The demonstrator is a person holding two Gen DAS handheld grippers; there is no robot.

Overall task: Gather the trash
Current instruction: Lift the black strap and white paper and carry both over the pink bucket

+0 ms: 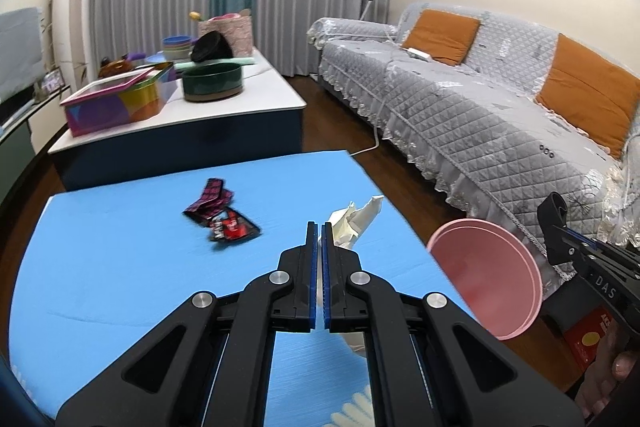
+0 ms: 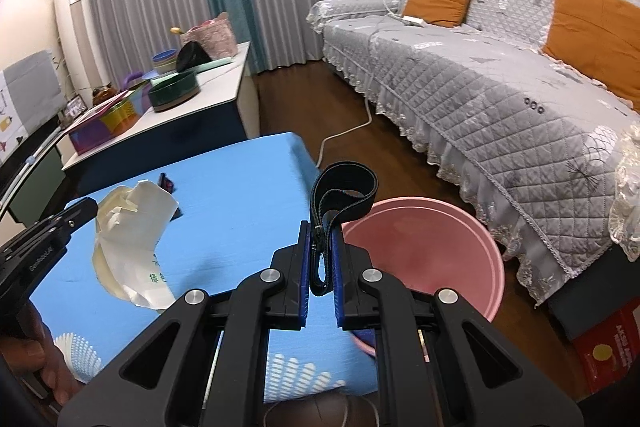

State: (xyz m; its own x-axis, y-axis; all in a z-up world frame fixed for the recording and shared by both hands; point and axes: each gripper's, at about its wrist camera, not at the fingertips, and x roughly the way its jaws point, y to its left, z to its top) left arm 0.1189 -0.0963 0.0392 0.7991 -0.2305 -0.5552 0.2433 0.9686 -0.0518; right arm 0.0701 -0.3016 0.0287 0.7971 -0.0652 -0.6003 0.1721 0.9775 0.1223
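Note:
My left gripper (image 1: 320, 227) is shut on a crumpled cream paper wrapper (image 1: 354, 219), held above the blue table (image 1: 120, 267); the same wrapper (image 2: 128, 227) hangs at the left of the right wrist view. My right gripper (image 2: 321, 227) is shut on a looped black strap (image 2: 346, 193), just left of the pink bin (image 2: 424, 259). The bin (image 1: 488, 275) stands on the floor off the table's right edge. Dark red snack wrappers (image 1: 224, 213) lie on the table, far of my left gripper.
A grey quilted sofa (image 1: 480, 115) with orange cushions runs along the right. A white low table (image 1: 256, 95) behind holds a colourful box, a green pot and bowls. A white cable (image 2: 344, 135) trails across the wooden floor. A red box (image 2: 612, 351) sits by the sofa.

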